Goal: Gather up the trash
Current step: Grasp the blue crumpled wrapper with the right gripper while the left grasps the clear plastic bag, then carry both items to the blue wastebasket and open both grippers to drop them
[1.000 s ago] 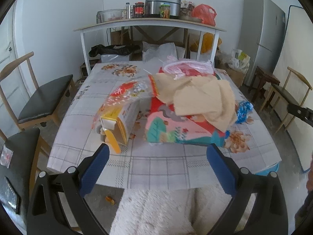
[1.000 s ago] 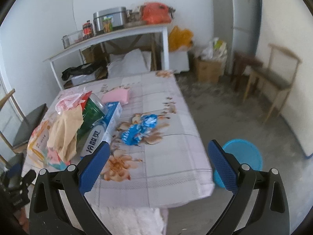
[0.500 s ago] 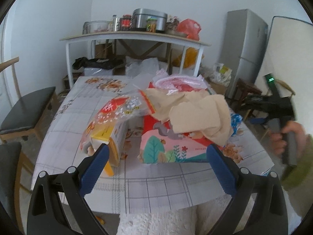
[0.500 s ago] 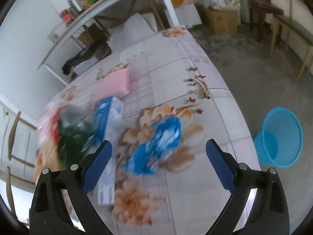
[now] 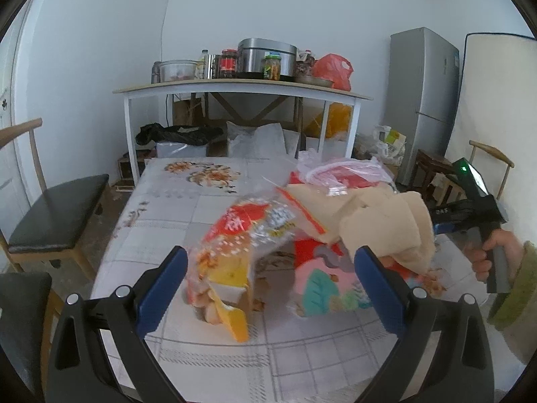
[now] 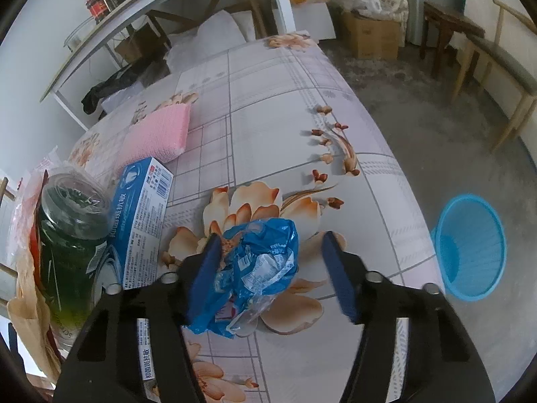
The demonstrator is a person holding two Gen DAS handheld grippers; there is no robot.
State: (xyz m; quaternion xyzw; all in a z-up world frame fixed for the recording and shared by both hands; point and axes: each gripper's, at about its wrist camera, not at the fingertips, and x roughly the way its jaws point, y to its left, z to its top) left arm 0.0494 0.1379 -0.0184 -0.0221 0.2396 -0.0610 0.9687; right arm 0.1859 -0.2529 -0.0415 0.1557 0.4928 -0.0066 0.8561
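Observation:
A crumpled blue wrapper [image 6: 258, 265] lies on the flowered tablecloth [image 6: 268, 117]. My right gripper [image 6: 277, 268] is open and straddles the wrapper, with the left pad at its edge. A blue waste basket [image 6: 470, 248] stands on the floor right of the table. My left gripper [image 5: 268, 285] is open, low over the table's near edge. In front of it lie an orange-red snack bag over a yellow carton [image 5: 235, 255], a beige cloth [image 5: 379, 225] and a pink illustrated box [image 5: 322, 285].
A green glass jar [image 6: 70, 235], a blue toothpaste box [image 6: 141, 215] and a pink sponge cloth [image 6: 157, 134] lie left of the wrapper. Chairs [image 5: 53, 221] stand beside the table. A white shelf table with pots and jars [image 5: 241, 87] and a fridge [image 5: 423, 100] stand behind.
My right gripper has come down and forward over the blue wrapper, which now sits between its fingers. My left gripper has moved closer to the snack bag and carton.

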